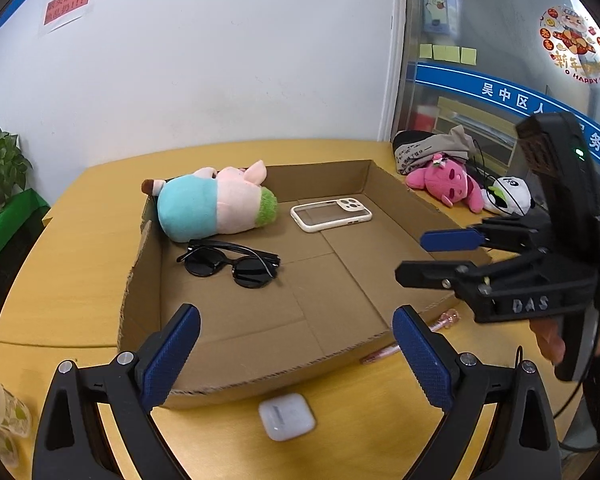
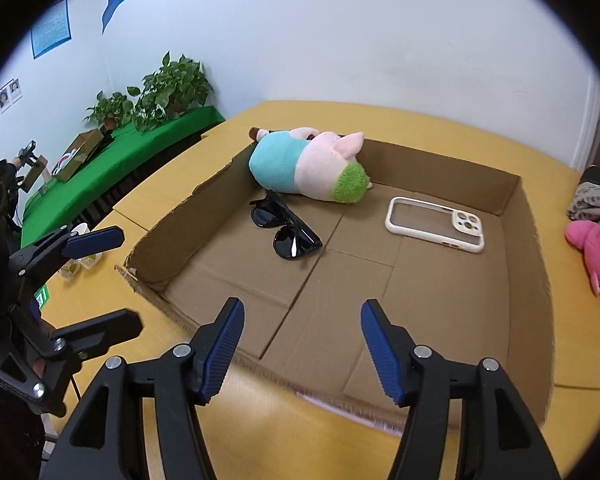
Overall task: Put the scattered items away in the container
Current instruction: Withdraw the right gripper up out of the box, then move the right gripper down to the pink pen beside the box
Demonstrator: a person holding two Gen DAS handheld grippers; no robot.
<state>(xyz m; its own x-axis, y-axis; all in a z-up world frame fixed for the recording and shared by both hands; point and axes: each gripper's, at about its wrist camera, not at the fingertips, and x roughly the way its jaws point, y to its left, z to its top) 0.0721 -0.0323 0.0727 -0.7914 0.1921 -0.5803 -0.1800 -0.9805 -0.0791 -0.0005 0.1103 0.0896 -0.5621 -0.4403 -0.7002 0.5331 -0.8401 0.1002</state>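
Three items already lie in the cardboard box (image 1: 384, 204): plush pig (image 1: 216, 204) far left, sunglasses (image 1: 230, 264), phone case (image 1: 330, 214). Left gripper (image 1: 296, 356) and right gripper (image 2: 302, 352) both hang released, empty. Earbud case (image 1: 286, 416) (near, outside the box) and pink pen (image 1: 404, 340) remain.

Box (image 2: 528, 216) near half bare; plush (image 2: 300, 164), sunglasses (image 2: 286, 226), phone case (image 2: 434, 224) crowd far half.
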